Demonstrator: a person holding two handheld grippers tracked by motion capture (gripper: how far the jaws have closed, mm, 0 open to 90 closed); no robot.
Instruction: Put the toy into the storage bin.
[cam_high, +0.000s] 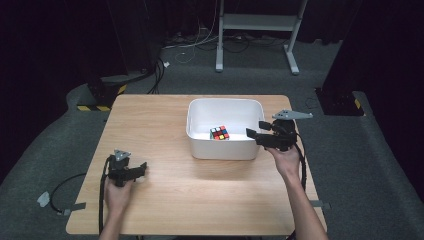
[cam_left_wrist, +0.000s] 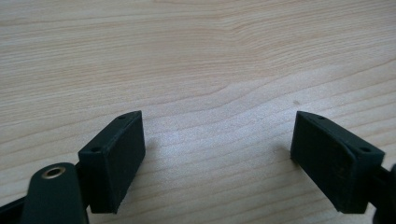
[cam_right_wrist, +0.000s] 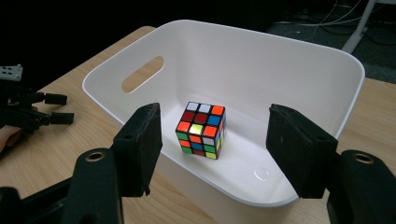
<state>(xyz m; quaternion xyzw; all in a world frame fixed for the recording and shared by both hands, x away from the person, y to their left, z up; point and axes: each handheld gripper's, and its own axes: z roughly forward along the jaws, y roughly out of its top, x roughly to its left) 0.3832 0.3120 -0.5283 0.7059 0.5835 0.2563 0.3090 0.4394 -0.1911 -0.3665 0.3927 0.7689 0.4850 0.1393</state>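
A scrambled colour cube (cam_high: 219, 133) (cam_right_wrist: 201, 129) lies on the floor of a white plastic tub (cam_high: 198, 145) (cam_right_wrist: 289, 65) at the table's middle right. My right gripper (cam_high: 253, 131) (cam_right_wrist: 214, 149) hovers over the tub's right rim, open, jaws pointing at the cube with nothing between them. My left gripper (cam_high: 142, 167) (cam_left_wrist: 217, 158) rests low over bare wood at the table's front left, open and empty. In the right gripper view the left gripper (cam_right_wrist: 56, 108) appears at the far left.
The light wooden table (cam_high: 165, 120) has free surface to the left of and in front of the tub. The tub has a handle slot (cam_right_wrist: 142, 73) in its end wall. Beyond the table are grey carpet, cables and a white stand's legs (cam_high: 255, 30).
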